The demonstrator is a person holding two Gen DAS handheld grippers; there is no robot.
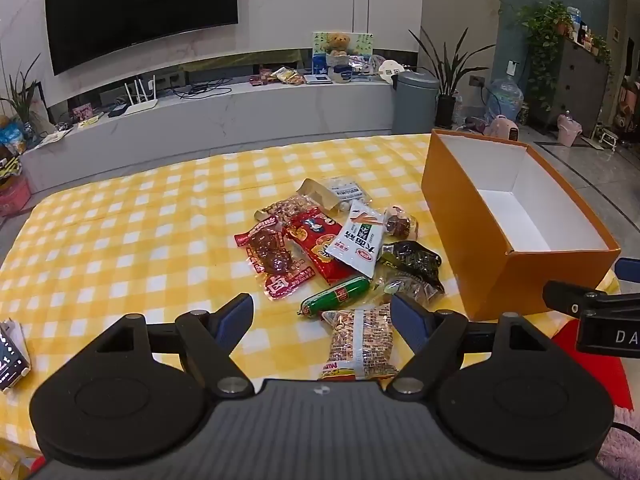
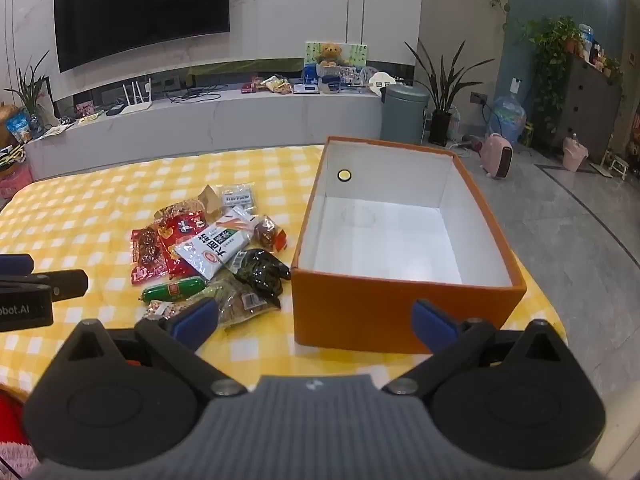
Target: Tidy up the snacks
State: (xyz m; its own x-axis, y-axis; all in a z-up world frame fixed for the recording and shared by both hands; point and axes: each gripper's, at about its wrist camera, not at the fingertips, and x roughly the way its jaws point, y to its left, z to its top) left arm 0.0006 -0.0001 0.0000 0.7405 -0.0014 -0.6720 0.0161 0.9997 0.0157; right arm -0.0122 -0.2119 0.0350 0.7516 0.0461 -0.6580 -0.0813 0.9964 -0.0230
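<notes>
1. One orange box (image 2: 404, 312) stands open on the yellow checked cloth (image 1: 120, 248).
2. About ten snack packets (image 1: 340, 248) lie heaped just left of the box, among them one green sausage (image 1: 336, 296).
3. Left gripper (image 1: 322, 316) and right gripper (image 2: 316, 320): both spread wide, holding nothing.
4. One phone (image 1: 10, 356) lies at the cloth's left edge.

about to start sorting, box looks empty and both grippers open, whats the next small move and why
Probably lower the left gripper onto the peanut packet just below its open fingers: the snacks are still piled beside the empty orange box.
</notes>
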